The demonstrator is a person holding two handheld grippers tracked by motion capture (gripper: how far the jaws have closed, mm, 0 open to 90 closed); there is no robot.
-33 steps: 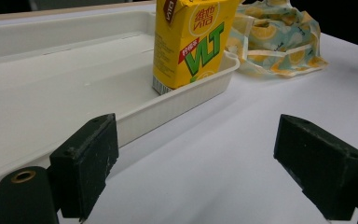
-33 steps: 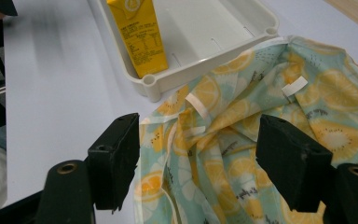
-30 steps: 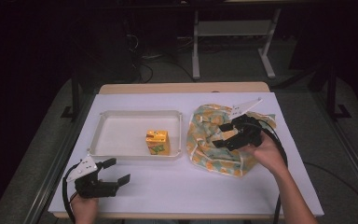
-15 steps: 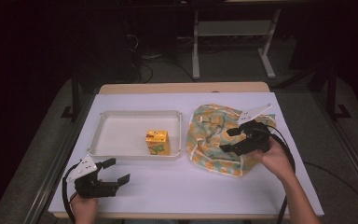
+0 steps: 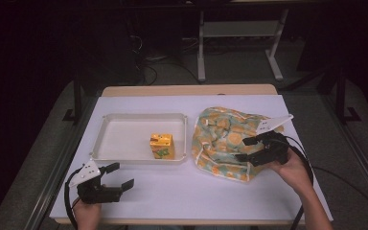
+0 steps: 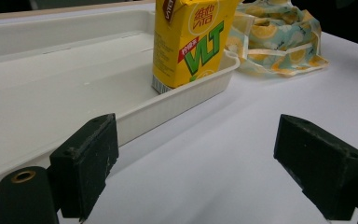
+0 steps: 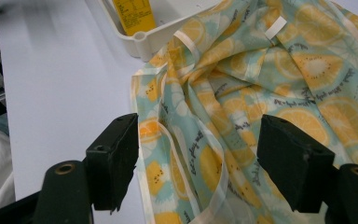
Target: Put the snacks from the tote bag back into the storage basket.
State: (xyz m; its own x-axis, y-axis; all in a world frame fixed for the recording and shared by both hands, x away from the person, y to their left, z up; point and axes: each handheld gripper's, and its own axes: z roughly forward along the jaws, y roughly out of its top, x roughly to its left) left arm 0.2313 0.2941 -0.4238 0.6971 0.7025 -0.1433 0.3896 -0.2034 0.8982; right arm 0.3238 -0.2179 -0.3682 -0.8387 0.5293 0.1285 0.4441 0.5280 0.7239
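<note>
Where the white tray (image 5: 124, 139) sits, one yellow carton (image 5: 162, 146) stands inside.

Open white table surface (image 5: 211, 201) across the near edge, passable between left gripper (image 5: 117, 176) and right gripper (image 5: 245, 149). Blocked mid-table by white tray (image 5: 124, 155) with yellow carton (image 5: 162, 146) upright in its near right corner; crumpled lemon-print cloth (image 5: 220, 139) just right of the tray, bare strip beyond both.
</note>
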